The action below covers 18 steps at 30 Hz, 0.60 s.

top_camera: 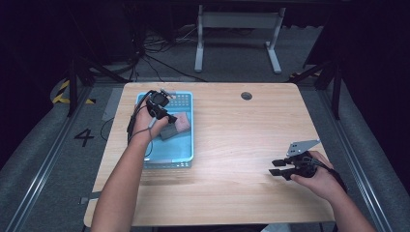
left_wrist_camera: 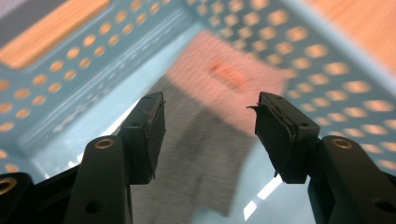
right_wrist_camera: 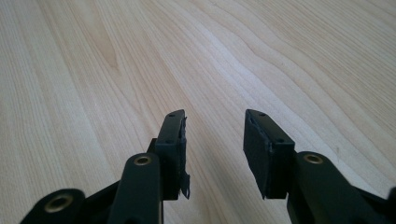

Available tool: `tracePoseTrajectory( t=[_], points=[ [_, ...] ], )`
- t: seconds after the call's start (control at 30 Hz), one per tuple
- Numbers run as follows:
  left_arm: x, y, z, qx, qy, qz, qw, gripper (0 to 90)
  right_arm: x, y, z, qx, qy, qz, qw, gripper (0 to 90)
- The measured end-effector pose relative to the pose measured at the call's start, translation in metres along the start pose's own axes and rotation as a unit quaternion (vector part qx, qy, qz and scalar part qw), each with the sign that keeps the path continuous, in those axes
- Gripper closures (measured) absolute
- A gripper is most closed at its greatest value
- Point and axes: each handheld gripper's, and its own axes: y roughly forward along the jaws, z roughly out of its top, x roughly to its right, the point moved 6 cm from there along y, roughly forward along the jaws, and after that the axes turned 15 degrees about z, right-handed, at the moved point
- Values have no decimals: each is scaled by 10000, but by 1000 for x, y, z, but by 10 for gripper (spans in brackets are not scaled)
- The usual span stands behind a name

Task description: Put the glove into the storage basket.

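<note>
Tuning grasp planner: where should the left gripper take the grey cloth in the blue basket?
Probably from above: the grey cloth lies flat on the floor of the blue basket, its far end by the pink cloth. The open left gripper could pinch its free middle, clear of the walls.

high view looks down on the table (top_camera: 232,145); gripper views sit close above it.

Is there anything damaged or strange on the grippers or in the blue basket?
Yes, small wear. The pads on the right gripper look frayed, with a torn bit hanging from one pad. A pad of the left gripper is ragged too. In the basket, the grey cloth and pink cloth lie loosely, not spilled.
</note>
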Motion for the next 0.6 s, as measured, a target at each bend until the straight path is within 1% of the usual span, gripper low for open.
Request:
tracePoseTrajectory(
  t=[0.07,0.13,0.17,0.27,0.37,0.43,0.5,0.53,0.6],
  points=[
    [9,-11,3,137,99,-70,9998,439,0,0,1,8,-16,0,10000,602],
    [19,-23,6,288,153,-138,9994,444,1,1,1,10,-18,0,10000,601],
    [24,-29,7,381,196,-195,9989,444,1,1,1,14,-14,3,10000,601],
    [42,-47,9,560,228,-422,9973,451,2,1,2,27,-15,7,10000,601],
    [58,-60,8,706,322,-560,9954,449,3,1,3,34,-20,19,10000,598],
    [71,-68,6,830,356,-710,9934,453,3,1,3,37,-7,10,10000,596],
    [84,-75,2,919,436,-732,9921,452,3,2,3,44,0,11,10000,591],
    [90,-78,-1,918,487,-799,9914,452,3,2,2,43,2,12,10000,590],
    [104,-83,-8,904,448,-908,9907,452,3,2,2,45,2,14,10000,589]
  ],
)
